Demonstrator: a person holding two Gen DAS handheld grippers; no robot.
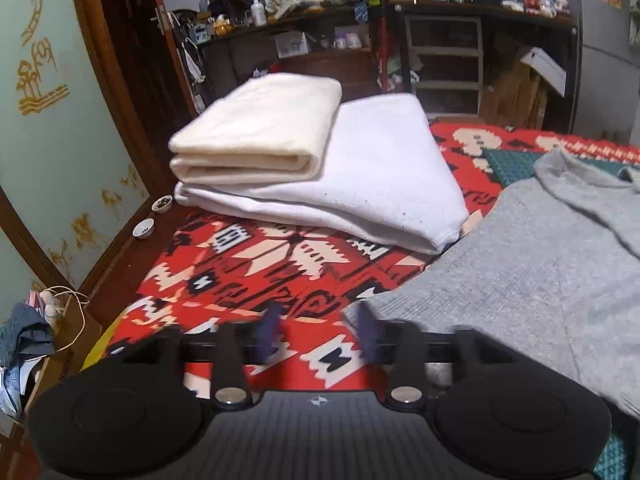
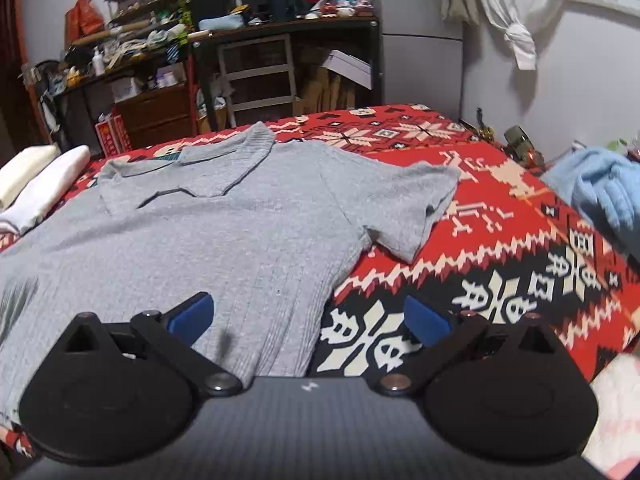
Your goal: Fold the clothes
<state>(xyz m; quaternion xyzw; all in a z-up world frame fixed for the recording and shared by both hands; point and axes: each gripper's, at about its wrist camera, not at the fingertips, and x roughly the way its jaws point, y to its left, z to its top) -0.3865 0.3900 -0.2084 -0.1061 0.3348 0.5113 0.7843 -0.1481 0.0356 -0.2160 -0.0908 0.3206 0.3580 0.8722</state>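
Here both the left tool and right tool gape empty over a ribbed grey knit shirt.

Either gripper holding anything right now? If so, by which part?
Nothing is held. The left gripper and right gripper both have open jaws with nothing between them, above the bottom edge of the grey shirt lying flat.
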